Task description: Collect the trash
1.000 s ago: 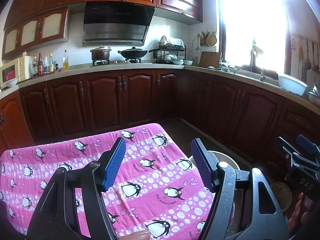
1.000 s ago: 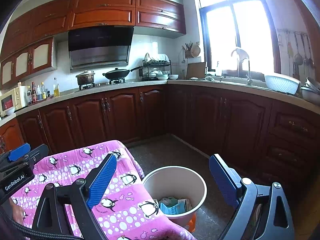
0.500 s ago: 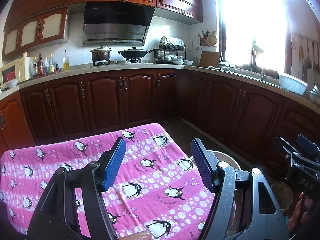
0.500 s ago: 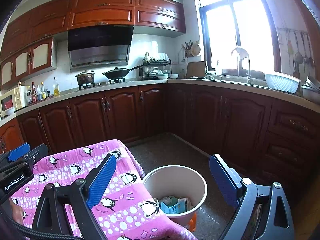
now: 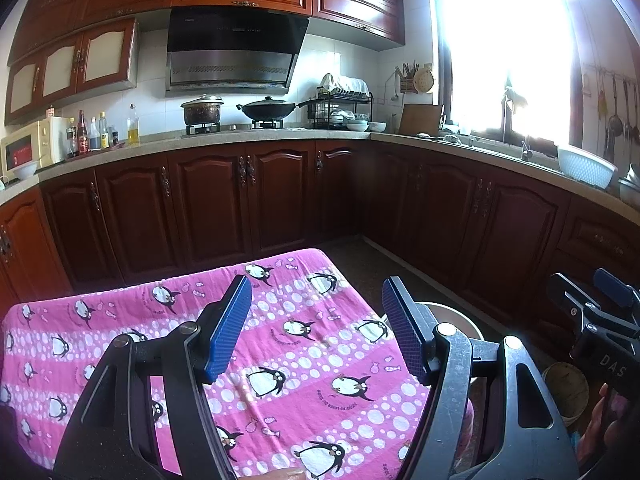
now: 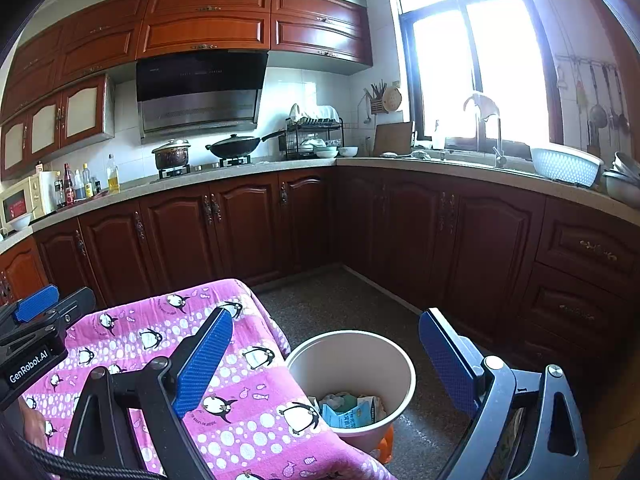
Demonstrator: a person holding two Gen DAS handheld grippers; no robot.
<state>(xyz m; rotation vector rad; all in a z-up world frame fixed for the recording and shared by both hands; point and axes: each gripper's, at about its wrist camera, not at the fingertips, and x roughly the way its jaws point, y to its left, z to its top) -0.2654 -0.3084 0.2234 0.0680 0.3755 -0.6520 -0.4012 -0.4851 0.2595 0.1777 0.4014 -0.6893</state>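
A beige round trash bin [image 6: 394,364] stands on the floor by the table's right edge, with crumpled wrappers and a blue-white packet [image 6: 347,410] inside. In the left wrist view only the bin's rim [image 5: 460,314] shows behind the right finger. My left gripper [image 5: 316,326] is open and empty above the pink penguin cloth [image 5: 280,344]. My right gripper [image 6: 326,356] is open and empty, held above the bin and the cloth's edge [image 6: 240,400]. Each gripper shows at the edge of the other's view, the left one [image 6: 36,320] and the right one [image 5: 600,312].
Dark wood cabinets [image 6: 240,224] and a stone counter wrap the room on the far and right sides. Pots sit on the stove [image 6: 208,152], and a white basket [image 6: 564,166] stands by the sink. The speckled floor [image 6: 344,300] lies between the table and the cabinets.
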